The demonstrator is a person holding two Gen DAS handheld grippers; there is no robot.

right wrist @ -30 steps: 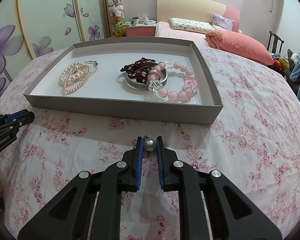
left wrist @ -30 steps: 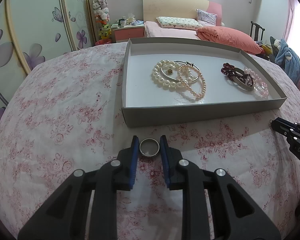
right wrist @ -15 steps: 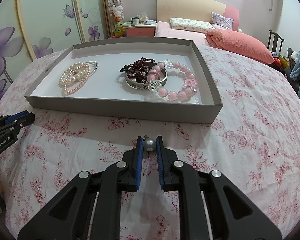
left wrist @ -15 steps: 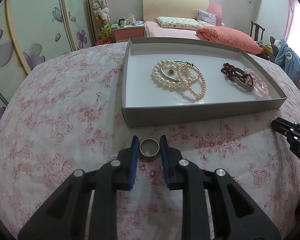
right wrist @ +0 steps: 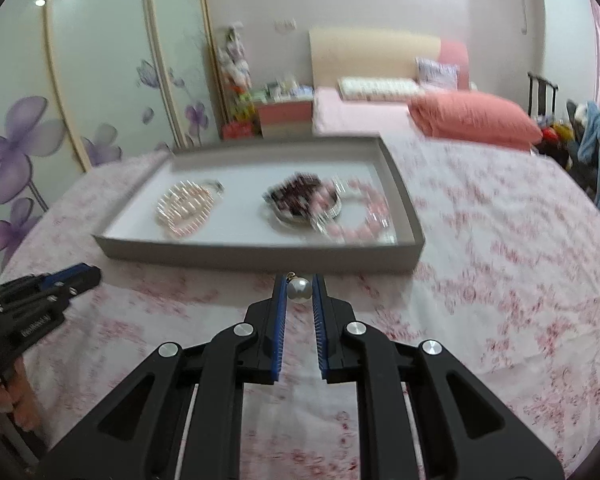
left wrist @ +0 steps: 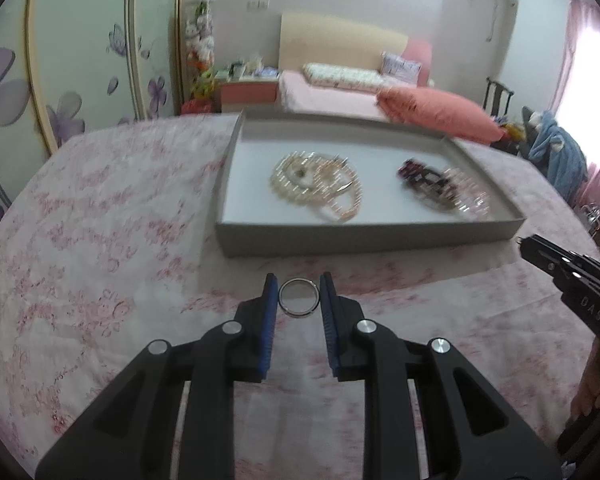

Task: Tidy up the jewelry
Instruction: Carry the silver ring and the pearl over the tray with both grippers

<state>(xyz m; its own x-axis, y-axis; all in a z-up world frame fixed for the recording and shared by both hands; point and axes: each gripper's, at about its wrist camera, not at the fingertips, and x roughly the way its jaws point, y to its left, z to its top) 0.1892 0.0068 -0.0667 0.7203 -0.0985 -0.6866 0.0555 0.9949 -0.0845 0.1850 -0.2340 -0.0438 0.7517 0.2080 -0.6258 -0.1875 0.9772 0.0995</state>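
Note:
My left gripper (left wrist: 299, 286) is shut on a silver ring (left wrist: 299, 297) and holds it above the floral cloth, in front of the grey tray (left wrist: 364, 238). My right gripper (right wrist: 299, 282) is shut on a pearl earring (right wrist: 299, 289) just before the tray's front wall (right wrist: 260, 258). Inside the tray lie pearl bracelets (left wrist: 316, 184) on the left and a dark red bead bracelet (right wrist: 296, 194) with a pink bead bracelet (right wrist: 364, 216) on the right. Both views are motion-blurred.
The pink floral cloth (left wrist: 100, 260) covers the surface all around the tray. The right gripper shows at the right edge of the left wrist view (left wrist: 572, 276); the left gripper shows at the left of the right wrist view (right wrist: 40, 296). A bed and wardrobe stand behind.
Both grippers have lifted and tilted up with their jewelry, so the tray sits lower and smaller in view. Both grips are unchanged.

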